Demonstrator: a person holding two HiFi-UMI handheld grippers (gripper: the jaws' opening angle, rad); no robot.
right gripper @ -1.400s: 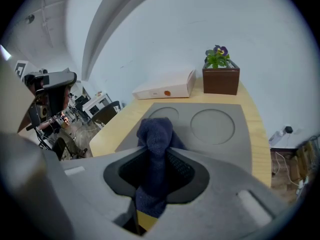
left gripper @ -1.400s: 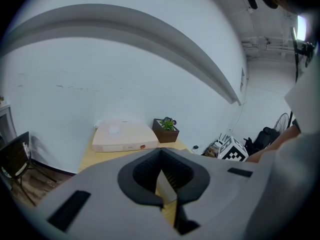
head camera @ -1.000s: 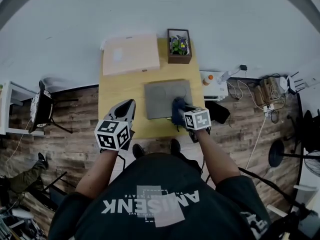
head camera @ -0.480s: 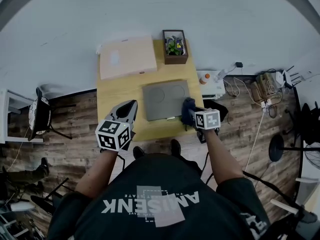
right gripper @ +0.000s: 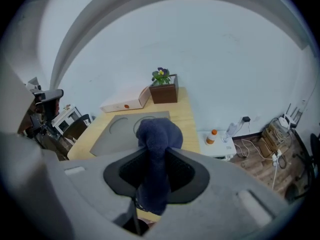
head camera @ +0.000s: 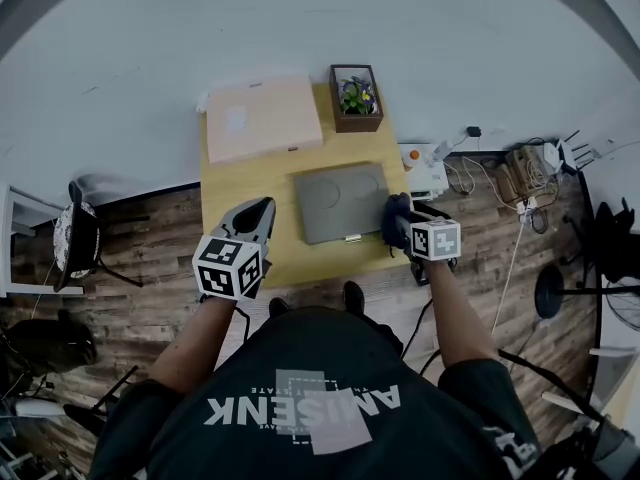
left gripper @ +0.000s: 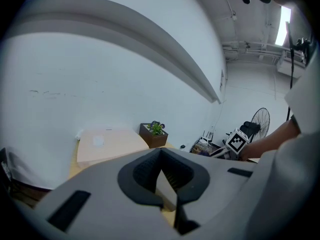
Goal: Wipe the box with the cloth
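**R claw (head camera: pixel 401 225) clamped on dark blue towelling cloth (right gripper: pixel 159 134) beside flat grey box (head camera: pixel 340 200)**

Head view, from above: a person stands at the near edge of a yellow wooden table (head camera: pixel 235 183), one claw per hand. The R claw's jaws are closed on the cloth. A rounded wad stands out past the jaw tips & a tail trails back btw. them (R gripper view). The cloth sits at the grey box's right edge, near the table's near-right corner; contact w/ the box cannot be told.

The grey box lies flat, centre-right on the table, its top w/ two shallow round marks side by side.

The L claw (head camera: pixel 258 210) is over the table's near-left part, apart from the grey box. Its jaws meet at the tips w/ nothing btw. them (L gripper view).

Far side of table: a flat pale pink rectangular box (head camera: pixel 262 118) at left. A dark wooden planter (head camera: pixel 356 95) w/ a small flowering plant is just beside it at right.

Off the table, on the wood-plank floor (head camera: pixel 150 268) to the right: a low white unit (right gripper: pixel 220 146) carrying an orange-capped bottle (right gripper: pixel 213 135), w/ cables beyond.
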